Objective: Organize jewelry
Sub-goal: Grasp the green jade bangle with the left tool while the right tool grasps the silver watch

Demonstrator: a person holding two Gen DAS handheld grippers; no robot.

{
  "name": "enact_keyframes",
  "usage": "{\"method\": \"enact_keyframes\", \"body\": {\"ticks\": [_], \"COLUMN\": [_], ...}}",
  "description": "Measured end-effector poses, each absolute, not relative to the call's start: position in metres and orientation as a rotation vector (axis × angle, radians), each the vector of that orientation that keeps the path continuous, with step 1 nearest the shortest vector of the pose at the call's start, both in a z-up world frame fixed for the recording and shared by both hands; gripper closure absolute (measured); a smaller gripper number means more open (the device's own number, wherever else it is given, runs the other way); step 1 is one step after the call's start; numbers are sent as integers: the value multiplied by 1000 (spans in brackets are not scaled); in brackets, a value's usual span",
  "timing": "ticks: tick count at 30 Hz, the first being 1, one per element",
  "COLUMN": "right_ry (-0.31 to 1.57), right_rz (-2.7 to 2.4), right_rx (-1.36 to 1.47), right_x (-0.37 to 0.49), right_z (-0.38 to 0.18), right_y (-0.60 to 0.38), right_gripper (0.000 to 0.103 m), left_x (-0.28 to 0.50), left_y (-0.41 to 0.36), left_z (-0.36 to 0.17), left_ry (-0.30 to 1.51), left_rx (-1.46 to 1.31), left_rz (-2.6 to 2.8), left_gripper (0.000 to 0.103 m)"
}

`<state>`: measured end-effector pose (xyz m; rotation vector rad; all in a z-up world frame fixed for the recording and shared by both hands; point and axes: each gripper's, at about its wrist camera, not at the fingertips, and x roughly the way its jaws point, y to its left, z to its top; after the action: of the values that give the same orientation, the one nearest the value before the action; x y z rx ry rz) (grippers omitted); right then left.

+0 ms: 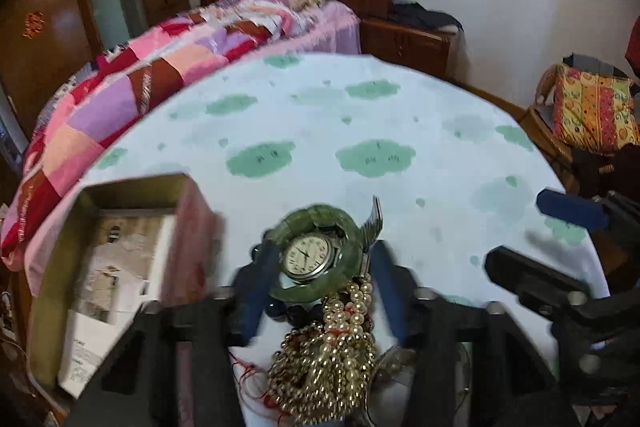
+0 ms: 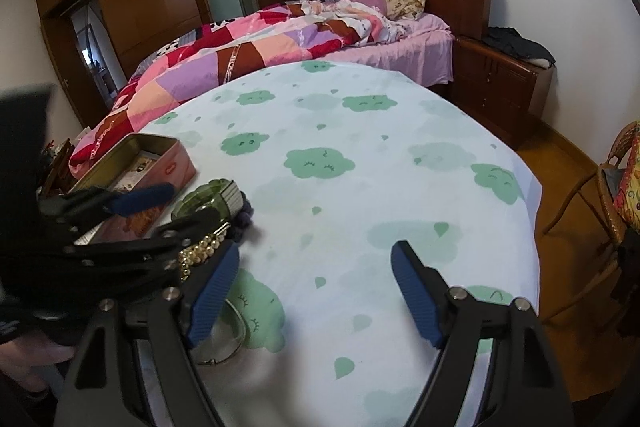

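Glossy green stone-like bangle (image 1: 316, 255), metal watch (image 1: 308, 255), perhaps pearl strands (image 1: 344, 343), cotton cloth (image 1: 360, 115).

Left hand-held gripper (image 1: 320, 287) hides the bead pile's (image 1: 324, 359) base; tin (image 1: 132, 263) blurred, contents perhaps paper.

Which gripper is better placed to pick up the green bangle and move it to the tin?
Left. The left gripper already straddles the green bangle, with the open tin right beside it. The right gripper stands open over bare tablecloth.

Green jade bangle (image 1: 316, 259) circles a watch (image 1: 307, 254) atop heaped pearl strands (image 1: 332, 355).
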<state>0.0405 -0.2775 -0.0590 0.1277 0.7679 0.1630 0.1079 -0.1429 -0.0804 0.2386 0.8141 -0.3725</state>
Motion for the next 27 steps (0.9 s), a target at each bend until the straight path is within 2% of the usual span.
{"method": "enact_keyframes", "body": {"ticks": [2,5,21,25,27], "right_ry": [769,768,786,806,839], "right_rz": [164,160,285,318,321], "right_rx": [127,129,117,63,57], "right_x": [40,40,59,79,92], "right_z": [-59,-59,-59,-61,-68], "right_y": [-277,-278,-253,-232,-225], "right_gripper": [22,22,23,29,37], "left_x": [108,102,68,64,64], "left_y": [-140,-139,-91,-87,-86], "left_z": [-83,-80,-27,-28,-30], "left_ry": [814,807,629,625,627], "left_rx": [217,215,55,45,47], "left_rz": [-402,-429,-377,-372,-369], "left_gripper": [86,96,97,97,97]}}
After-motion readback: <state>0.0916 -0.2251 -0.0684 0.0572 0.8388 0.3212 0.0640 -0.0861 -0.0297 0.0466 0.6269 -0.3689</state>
